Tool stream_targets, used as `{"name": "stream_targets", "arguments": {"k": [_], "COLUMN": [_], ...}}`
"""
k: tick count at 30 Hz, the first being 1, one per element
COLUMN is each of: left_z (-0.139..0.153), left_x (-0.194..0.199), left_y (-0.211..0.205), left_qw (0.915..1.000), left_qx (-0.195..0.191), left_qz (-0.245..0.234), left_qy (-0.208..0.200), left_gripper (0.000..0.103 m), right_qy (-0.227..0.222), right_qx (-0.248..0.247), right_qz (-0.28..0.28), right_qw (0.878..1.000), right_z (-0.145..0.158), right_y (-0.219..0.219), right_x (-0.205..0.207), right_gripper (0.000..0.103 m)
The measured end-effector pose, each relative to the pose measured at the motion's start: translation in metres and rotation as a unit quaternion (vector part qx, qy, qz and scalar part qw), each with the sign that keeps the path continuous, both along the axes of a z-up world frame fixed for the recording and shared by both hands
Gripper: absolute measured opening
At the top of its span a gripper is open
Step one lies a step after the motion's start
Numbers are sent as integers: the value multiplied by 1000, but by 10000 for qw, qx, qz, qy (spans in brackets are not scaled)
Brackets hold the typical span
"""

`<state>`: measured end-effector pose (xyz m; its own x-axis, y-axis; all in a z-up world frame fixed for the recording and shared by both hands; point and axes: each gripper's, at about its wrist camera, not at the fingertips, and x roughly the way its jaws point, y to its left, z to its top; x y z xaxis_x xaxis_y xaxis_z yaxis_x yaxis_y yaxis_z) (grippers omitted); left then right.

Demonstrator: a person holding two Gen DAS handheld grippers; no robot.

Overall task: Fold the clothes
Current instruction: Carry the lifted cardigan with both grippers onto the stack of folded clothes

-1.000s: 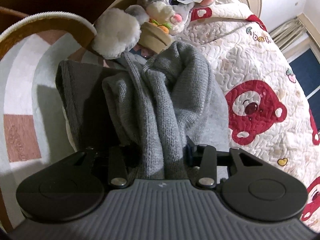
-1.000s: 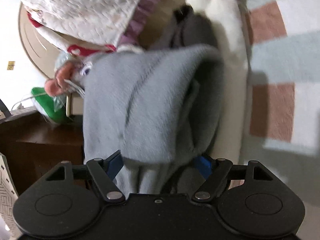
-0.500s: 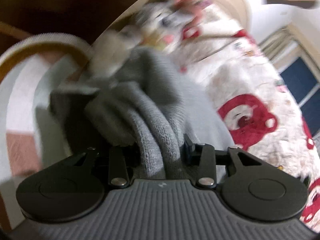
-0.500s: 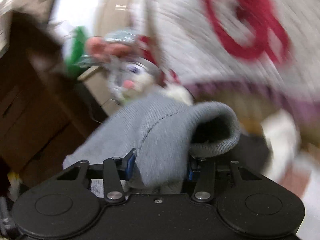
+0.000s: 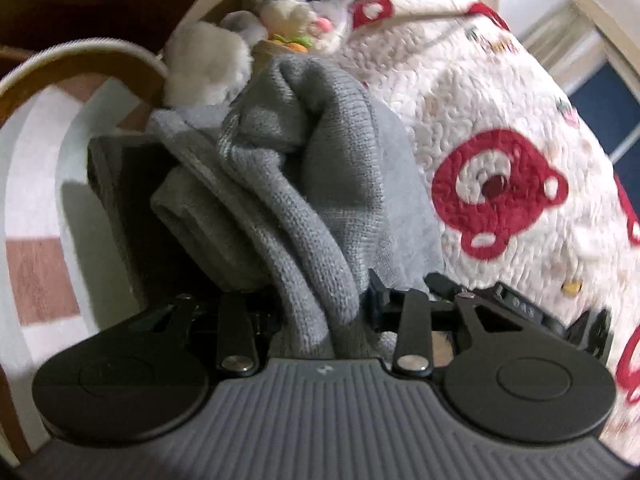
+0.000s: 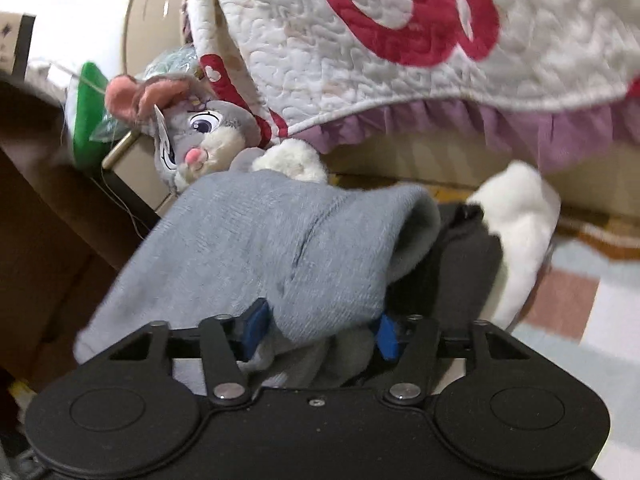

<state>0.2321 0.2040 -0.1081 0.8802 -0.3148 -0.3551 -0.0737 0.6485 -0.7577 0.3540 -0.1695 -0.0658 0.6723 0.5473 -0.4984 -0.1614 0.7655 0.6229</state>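
Presently, a thick bunch of the grey knitted sweater (image 5: pixel 304 208) is pinched between the fingers of the left gripper (image 5: pixel 320 308). At the right gripper (image 6: pixel 320 328) the jaws are opening; the same sweater (image 6: pixel 272 248) is draped between the blue pads (image 6: pixel 254 322), and whether it is still pressed cannot be told. Beyond both sets of fingers the garment hangs rumpled, held clear of a dark garment (image 6: pixel 460 264) beneath it. Further out, a plush rabbit (image 6: pixel 200 136) and a quilt (image 5: pixel 500 128) with red bears are seen. No finished fold is visible; the task is judged barely begun, with spreading flat and all folding left.
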Motion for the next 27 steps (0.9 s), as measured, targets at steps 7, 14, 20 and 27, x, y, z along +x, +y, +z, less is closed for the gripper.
{"name": "stream_targets", "arguments": {"k": [7, 14, 20, 27], "left_z": [-6, 0, -7, 37], "left_x": [-1, -3, 7, -7], "left_y": [13, 31, 19, 5], "left_qw": [9979, 9955, 9948, 9902], "left_qx": [-637, -918, -319, 953], "left_qz": [2, -225, -518, -593], "left_qy": [-139, -62, 821, 829], "left_gripper": [34, 33, 40, 44], "right_qy": [791, -533, -306, -631], "right_qx": [1015, -145, -1741, -1978], "right_qz": [194, 1027, 1155, 1094], "right_qw": [9915, 9932, 9774, 9721], "right_z": [-34, 20, 8, 22], "right_y": [37, 62, 80, 84], "right_x": [0, -23, -32, -53], "right_gripper": [87, 42, 47, 54]}}
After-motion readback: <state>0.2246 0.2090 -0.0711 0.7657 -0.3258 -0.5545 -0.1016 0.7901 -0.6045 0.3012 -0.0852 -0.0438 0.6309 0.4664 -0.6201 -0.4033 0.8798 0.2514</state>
